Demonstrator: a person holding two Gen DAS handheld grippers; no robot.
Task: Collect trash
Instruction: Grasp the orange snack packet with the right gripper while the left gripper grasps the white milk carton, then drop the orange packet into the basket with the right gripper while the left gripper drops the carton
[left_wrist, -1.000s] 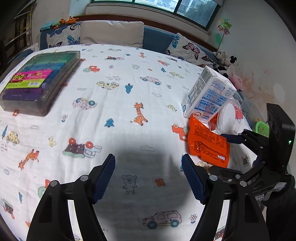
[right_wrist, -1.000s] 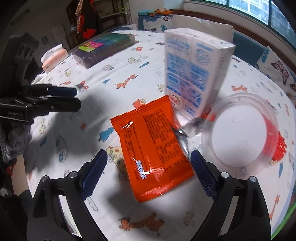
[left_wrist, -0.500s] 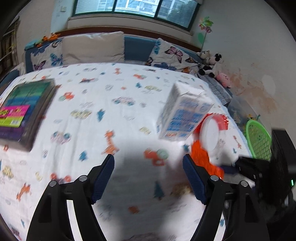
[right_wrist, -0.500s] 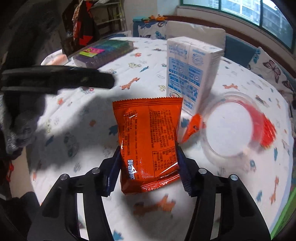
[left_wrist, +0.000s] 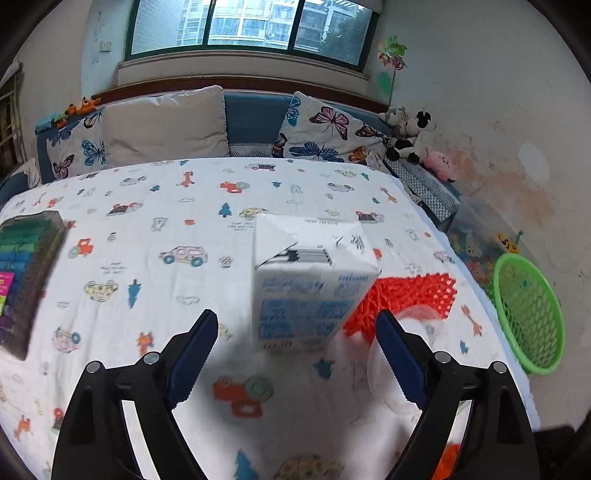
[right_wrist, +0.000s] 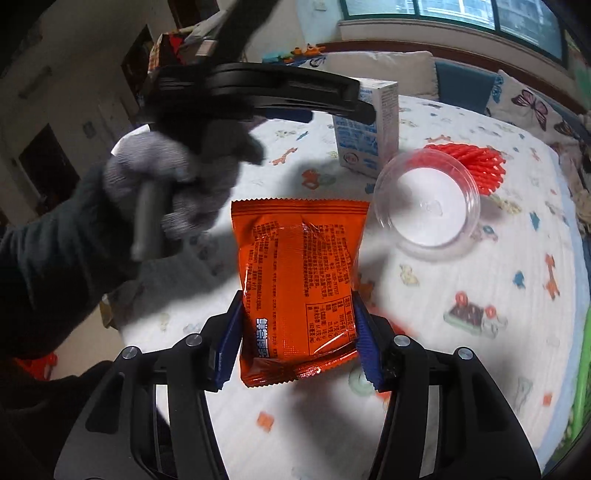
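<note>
My right gripper (right_wrist: 298, 338) is shut on an orange snack packet (right_wrist: 299, 273) and holds it above the table. A white and blue milk carton (left_wrist: 308, 291) stands upright just ahead of my open, empty left gripper (left_wrist: 295, 347); it also shows in the right wrist view (right_wrist: 367, 129). A clear plastic cup (right_wrist: 426, 199) lies beside a red foam net (right_wrist: 467, 164), right of the carton. In the left wrist view the net (left_wrist: 402, 295) shows behind the cup (left_wrist: 391, 373). The left gripper (right_wrist: 258, 94) passes across the right wrist view, above the packet.
A green mesh basket (left_wrist: 528, 314) sits off the table's right edge. A dark box of coloured items (left_wrist: 26, 280) lies at the table's left. The table wears a white cartoon-print cloth (left_wrist: 166, 229). A sofa with cushions (left_wrist: 166, 125) stands behind.
My right gripper closed on the orange packet and lifted it off the table. My left gripper swung right and forward, and now faces the milk carton.
</note>
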